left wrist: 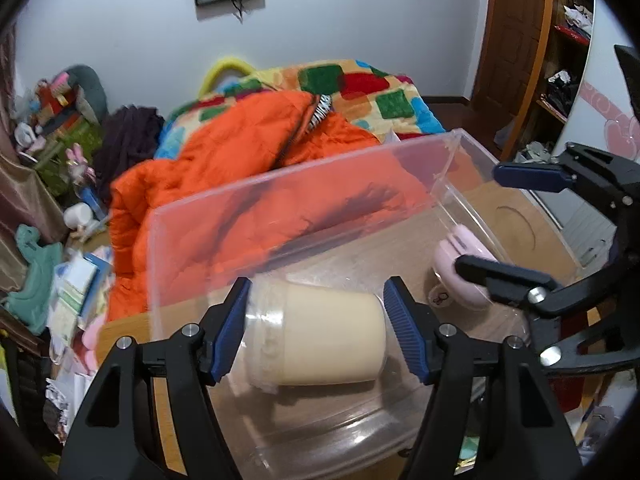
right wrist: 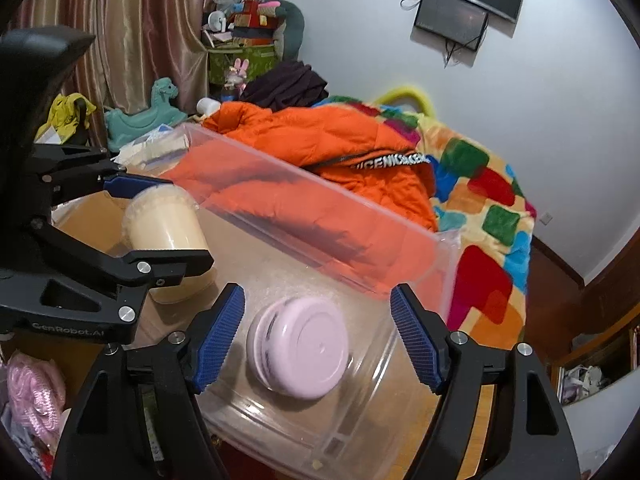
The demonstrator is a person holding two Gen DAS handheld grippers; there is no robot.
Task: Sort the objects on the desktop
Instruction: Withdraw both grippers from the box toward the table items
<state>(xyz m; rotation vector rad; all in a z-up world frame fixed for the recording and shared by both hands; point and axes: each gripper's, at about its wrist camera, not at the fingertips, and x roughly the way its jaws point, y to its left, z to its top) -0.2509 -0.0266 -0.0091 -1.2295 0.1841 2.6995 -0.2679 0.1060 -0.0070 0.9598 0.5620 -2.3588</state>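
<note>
Standing open around a cream jar [left wrist: 320,336] lying on its side, pads not pressing: left gripper [left wrist: 320,332]. Gaping likewise around a pink round container [right wrist: 300,352], clear of it: right gripper [right wrist: 318,336]. Both items resting inside a clear plastic bin [left wrist: 280,184] on a wooden desk [left wrist: 124,328], orange jacket [left wrist: 240,140] lying beyond.

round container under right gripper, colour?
Pale pink/lilac round container, lying in the clear bin; clearest in right wrist view.
</note>
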